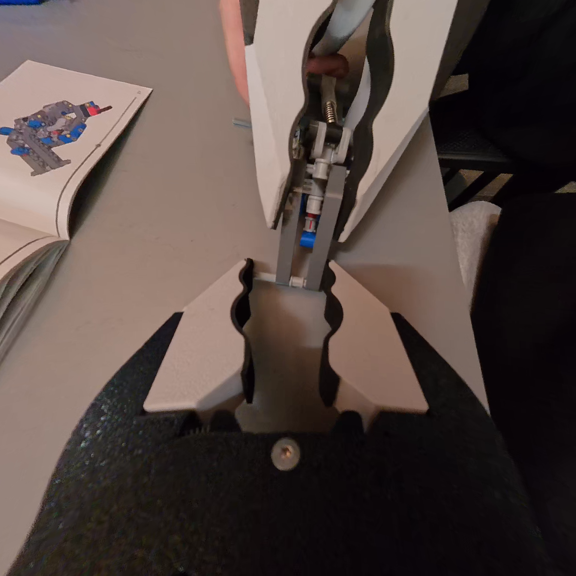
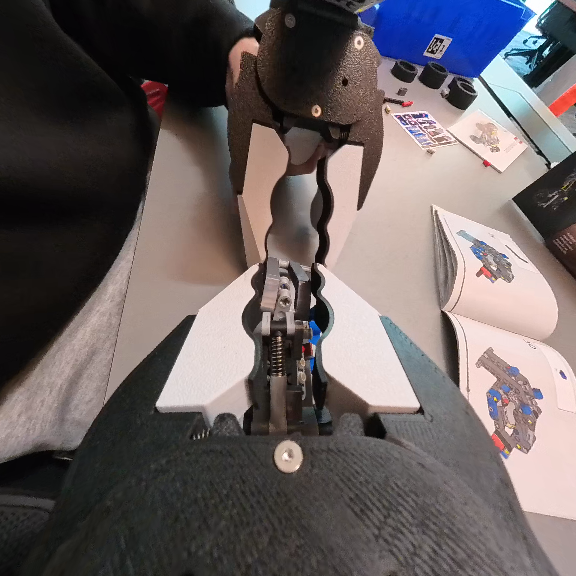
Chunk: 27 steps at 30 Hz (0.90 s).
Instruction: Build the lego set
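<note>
My right gripper (image 2: 288, 268) is shut on a grey brick assembly (image 2: 269, 290) with a metal spring (image 2: 278, 355) and blue and red parts. The assembly sits deep between the pads, with its two-beam end poking out past the tips. My left gripper (image 1: 290, 268) faces it tip to tip over the grey table (image 1: 171, 218). It closes on that beam end (image 1: 330, 218). A white axle (image 1: 265, 276) sticking out sideways meets one pad, and the far beam meets the other. In the left wrist view, my right gripper (image 1: 308, 232) comes in from above. In the right wrist view, my left gripper (image 2: 291, 260) comes in from above.
An open instruction booklet (image 1: 62, 140) lies on the table; it also shows in the right wrist view (image 2: 498, 311). Farther off are a blue bin (image 2: 452, 28), black tyres (image 2: 433, 74), a sticker sheet (image 2: 424, 127), another booklet (image 2: 489, 140) and a dark box (image 2: 548, 212). A person's dark sleeve (image 2: 62, 124) fills the left. The grippers are tip to tip, or close to it.
</note>
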{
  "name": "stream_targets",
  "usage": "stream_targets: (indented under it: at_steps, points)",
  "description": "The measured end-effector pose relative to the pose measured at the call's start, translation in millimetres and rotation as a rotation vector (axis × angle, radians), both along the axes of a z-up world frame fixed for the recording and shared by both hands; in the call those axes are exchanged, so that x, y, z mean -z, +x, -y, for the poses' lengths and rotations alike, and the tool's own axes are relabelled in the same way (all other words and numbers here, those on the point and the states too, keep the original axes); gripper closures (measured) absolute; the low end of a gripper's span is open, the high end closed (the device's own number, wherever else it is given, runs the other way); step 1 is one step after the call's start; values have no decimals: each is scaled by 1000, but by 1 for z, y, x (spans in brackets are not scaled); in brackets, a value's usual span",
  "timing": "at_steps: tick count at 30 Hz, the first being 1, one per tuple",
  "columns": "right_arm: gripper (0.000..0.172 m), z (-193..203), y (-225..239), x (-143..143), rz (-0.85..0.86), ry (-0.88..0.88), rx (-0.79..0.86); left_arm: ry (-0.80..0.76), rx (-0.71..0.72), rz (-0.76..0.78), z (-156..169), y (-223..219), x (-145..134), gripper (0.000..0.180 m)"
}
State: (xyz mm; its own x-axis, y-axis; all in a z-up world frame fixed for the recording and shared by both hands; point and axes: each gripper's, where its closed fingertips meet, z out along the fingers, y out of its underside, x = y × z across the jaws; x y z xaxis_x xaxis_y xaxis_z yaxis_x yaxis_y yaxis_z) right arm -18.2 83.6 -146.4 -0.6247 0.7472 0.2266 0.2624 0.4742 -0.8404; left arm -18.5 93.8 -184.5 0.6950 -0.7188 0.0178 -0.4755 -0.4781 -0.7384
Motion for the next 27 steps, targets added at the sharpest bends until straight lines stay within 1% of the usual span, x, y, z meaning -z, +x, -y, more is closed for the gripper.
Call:
stream_targets:
  at_steps: [5,8,15,19,22,24,27]
  points:
    - [144,-1,0,0,3,-5,7,-23,-49,-13,0,0,0,138]
    - [144,-1,0,0,1,-1,6,-20,-37,-46,1,-1,1,139]
    - [144,-2,-1,0,-2,-10,8,-6,-20,-54,0,-2,1,141]
    - [144,-2,-1,0,1,-8,8,2,-27,-41,0,-2,1,141]
    - [144,-2,-2,0,0,-14,19,9,-34,-2,-2,-2,0,140]
    - [144,-4,-1,0,17,-9,37,28,-24,-17,-2,-3,0,140]
    - [135,-14,7,-6,54,13,95,64,-10,-45,-3,-2,-1,140]
